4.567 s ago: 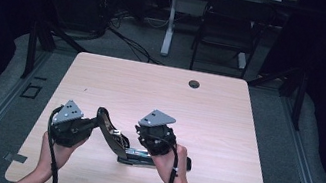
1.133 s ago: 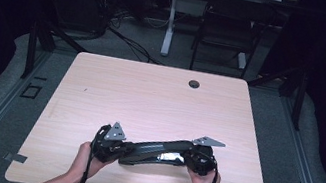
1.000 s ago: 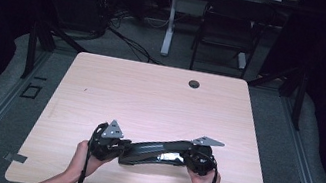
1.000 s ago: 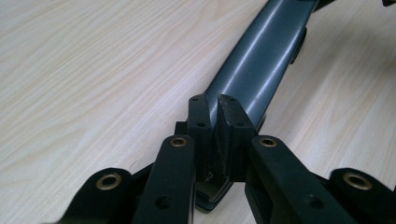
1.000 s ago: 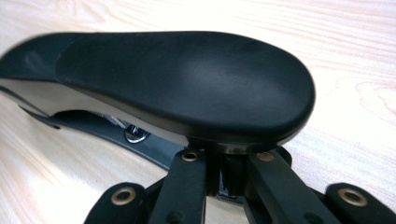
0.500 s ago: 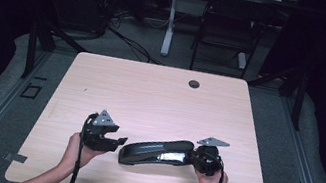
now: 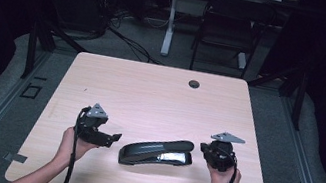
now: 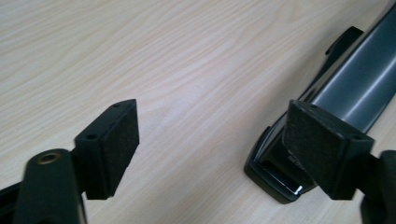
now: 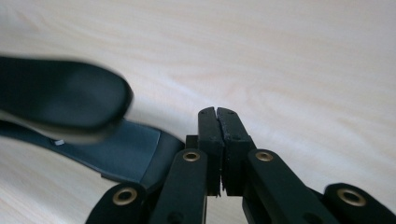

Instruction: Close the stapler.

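Centrally near the front edge of the pale wooden surface (image 7: pixel 160 96): 1 black stapler (image 7: pixel 156 152), lying closed, long axis running left to right, touched by neither gripper. Just left of it, held in the left hand (image 7: pixel 71 142): left gripper (image 7: pixel 115 137), jaws spread wide with nothing between them, pointed toward the stapler's near end, a clear gap between jaw tips and stapler. Just right of it, held in the right hand (image 7: pixel 221 178): right gripper (image 7: pixel 203 147), jaws pressed fully together, holding nothing, tips close beside the stapler's raised end. Farther back on the surface: 1 small dark round grommet (image 7: pixel 194 84). Beyond the surface: dark chair (image 7: pixel 226 31) and floor cables (image 7: pixel 124 39).
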Tool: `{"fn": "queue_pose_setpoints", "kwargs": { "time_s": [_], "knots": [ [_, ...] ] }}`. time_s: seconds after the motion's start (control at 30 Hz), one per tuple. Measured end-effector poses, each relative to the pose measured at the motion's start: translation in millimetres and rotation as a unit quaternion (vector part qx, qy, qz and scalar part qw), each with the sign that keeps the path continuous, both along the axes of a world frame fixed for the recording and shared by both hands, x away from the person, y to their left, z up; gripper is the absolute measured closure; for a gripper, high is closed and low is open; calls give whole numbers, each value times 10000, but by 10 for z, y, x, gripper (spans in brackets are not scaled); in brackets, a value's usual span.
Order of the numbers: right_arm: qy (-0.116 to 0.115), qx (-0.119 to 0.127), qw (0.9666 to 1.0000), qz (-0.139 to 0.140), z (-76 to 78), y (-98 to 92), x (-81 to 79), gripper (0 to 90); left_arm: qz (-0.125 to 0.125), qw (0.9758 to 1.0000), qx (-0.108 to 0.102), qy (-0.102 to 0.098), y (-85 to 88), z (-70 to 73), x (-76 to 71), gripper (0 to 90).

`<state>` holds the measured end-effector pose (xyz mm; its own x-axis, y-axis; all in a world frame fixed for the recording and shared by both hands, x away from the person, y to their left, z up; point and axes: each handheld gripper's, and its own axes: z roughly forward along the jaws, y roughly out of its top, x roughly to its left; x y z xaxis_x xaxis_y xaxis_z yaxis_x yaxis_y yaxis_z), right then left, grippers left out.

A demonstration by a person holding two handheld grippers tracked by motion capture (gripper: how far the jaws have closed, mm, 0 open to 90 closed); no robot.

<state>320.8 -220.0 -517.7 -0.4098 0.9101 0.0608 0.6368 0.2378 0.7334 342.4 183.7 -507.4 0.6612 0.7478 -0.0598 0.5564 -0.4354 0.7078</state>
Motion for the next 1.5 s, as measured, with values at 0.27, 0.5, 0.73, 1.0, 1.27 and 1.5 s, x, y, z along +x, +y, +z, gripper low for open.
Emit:
{"fn": "queue_pose_setpoints", "kwargs": {
  "time_s": [0.27, 0.5, 0.73, 1.0, 1.27, 1.5],
  "knots": [
    [-570, -182, 9978, 294, 320, 141, -175, 891, 75, 9999, -72, 56, 60, 10, 41, 144],
    [-552, -286, 9959, 654, 352, 349, -219, 892, 93, 9999, -101, 43, 66, 17, 35, 139],
    [-530, -365, 9953, 719, 311, 384, -189, 900, 138, 9998, -102, 70, 88, 7, 65, 135],
    [-376, -516, 9951, 757, 237, 406, -189, 900, 193, 9997, -91, 82, 102, 3, 78, 112],
    [-308, -535, 9953, 741, 169, 407, -177, 900, 173, 9997, -67, 134, 102, -2, 92, 101],
    [-285, -474, 9961, 690, 106, 406, -174, 900, 193, 9997, -67, 115, 104, 1, 94, 94]
  ]
}}
